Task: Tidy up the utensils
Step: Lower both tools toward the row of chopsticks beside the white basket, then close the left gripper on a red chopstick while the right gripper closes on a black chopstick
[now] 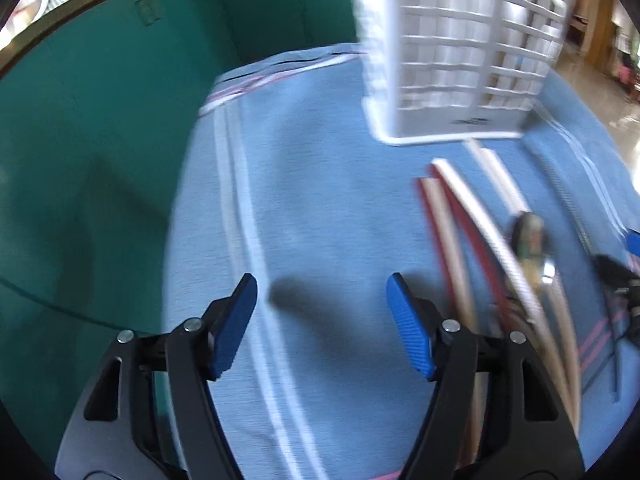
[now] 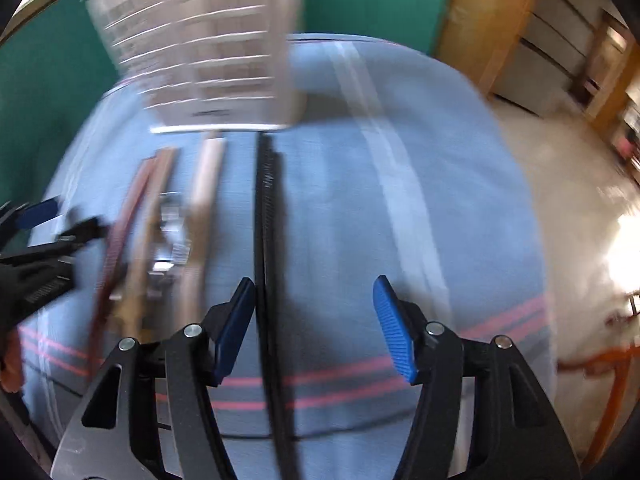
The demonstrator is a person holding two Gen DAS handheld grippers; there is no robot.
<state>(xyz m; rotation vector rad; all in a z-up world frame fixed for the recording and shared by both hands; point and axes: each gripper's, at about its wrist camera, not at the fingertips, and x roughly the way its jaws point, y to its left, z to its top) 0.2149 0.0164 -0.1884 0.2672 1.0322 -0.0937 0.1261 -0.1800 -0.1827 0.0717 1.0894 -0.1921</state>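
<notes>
Several long utensils lie side by side on a blue cloth: red-and-cream handled ones (image 1: 476,216) and a metal spoon (image 1: 532,240), blurred, to the right of my left gripper (image 1: 322,292), which is open and empty above the cloth. In the right wrist view the same utensils (image 2: 160,220) lie left of a long black utensil (image 2: 268,216), which runs between the fingers of my open right gripper (image 2: 314,294), close to its left pad. A white slatted utensil holder (image 1: 460,48) stands upright beyond them; it also shows in the right wrist view (image 2: 200,48).
The blue cloth (image 1: 320,184) with white and pink stripes covers the table. A green wall (image 1: 100,120) is at the left and behind. The left gripper shows at the left edge of the right wrist view (image 2: 36,256). Tiled floor (image 2: 560,200) lies to the right.
</notes>
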